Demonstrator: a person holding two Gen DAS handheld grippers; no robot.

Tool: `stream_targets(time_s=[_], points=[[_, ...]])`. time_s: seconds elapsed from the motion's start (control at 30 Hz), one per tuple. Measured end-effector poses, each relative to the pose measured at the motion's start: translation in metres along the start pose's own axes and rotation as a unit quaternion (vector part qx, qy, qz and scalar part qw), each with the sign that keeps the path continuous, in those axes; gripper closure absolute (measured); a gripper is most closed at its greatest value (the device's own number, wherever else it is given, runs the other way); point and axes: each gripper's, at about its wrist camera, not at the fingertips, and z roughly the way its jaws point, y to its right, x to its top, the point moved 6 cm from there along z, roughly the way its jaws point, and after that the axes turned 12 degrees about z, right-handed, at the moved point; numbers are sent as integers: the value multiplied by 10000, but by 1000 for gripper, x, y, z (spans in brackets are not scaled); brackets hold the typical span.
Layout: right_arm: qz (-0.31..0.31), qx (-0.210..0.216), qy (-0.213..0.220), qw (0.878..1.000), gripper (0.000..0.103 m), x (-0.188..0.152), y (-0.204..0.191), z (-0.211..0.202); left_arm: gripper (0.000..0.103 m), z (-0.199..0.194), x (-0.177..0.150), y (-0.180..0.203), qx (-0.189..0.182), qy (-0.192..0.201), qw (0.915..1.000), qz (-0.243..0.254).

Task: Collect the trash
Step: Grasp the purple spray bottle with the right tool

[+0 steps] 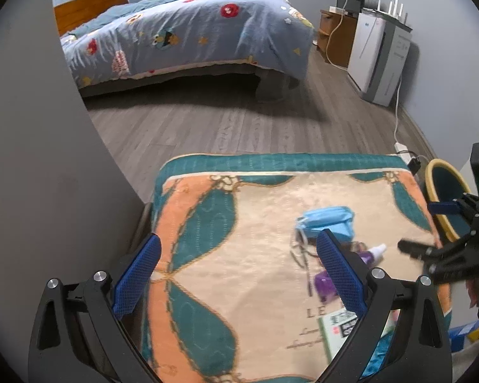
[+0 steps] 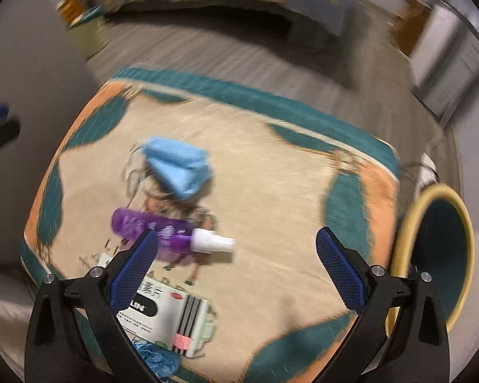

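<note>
On a patterned mat (image 1: 239, 255) (image 2: 271, 191) lie a blue face mask (image 1: 327, 220) (image 2: 182, 166), a purple spray bottle with a white cap (image 2: 166, 233) (image 1: 372, 253), a white and green medicine box (image 2: 172, 319) (image 1: 338, 322) and a crumpled blue glove (image 2: 158, 359). My left gripper (image 1: 236, 271) is open and empty above the mat, left of the mask. My right gripper (image 2: 236, 268) is open and empty above the mat, just right of the bottle and box; it also shows in the left wrist view (image 1: 431, 229). A yellow-rimmed bin (image 2: 437, 255) (image 1: 447, 198) stands right of the mat.
A bed with a blue quilt (image 1: 188, 35) stands across the wooden floor (image 1: 223, 127). A grey wall (image 1: 32, 159) is on the left. A white appliance (image 1: 380, 57), a wooden cabinet (image 1: 335, 38) and a cable with a power strip (image 1: 402, 148) are at the right wall.
</note>
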Motion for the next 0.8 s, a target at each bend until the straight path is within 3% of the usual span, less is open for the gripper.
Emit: stream_targets(time_s=[0.17, 0.37, 0.47, 0.57, 0.63, 0.73, 0.77, 0.8], points=[[-952, 108, -265, 9950, 6, -12, -45, 28, 6, 5, -4, -14, 1, -39, 10000, -87], [-1948, -82, -399, 9800, 10, -23, -83, 55, 6, 12, -7, -32, -82, -99, 9993, -364], [-2048, -44, -559, 9772, 23, -27, -90, 67, 6, 17, -10, -36, -110, -174, 9990, -391], [-2028, -1, -820, 9758, 42, -32, -92, 78, 6, 20, -12, -38, -118, -226, 9988, -414], [-1689, 297, -1082, 9792, 56, -32, -89, 78, 6, 21, -13, -39, -156, -236, 9985, -472], [-1480, 445, -1128, 9815, 51, -29, -91, 78, 6, 23, -12, -38, -232, -246, 9979, -550], [-1521, 363, -1054, 9821, 43, -28, -93, 78, 6, 23, -11, -38, -244, -249, 9979, -549], [-1614, 258, -919, 9823, 27, -27, -96, 78, 6, 24, -11, -37, -243, -262, 9980, -530]])
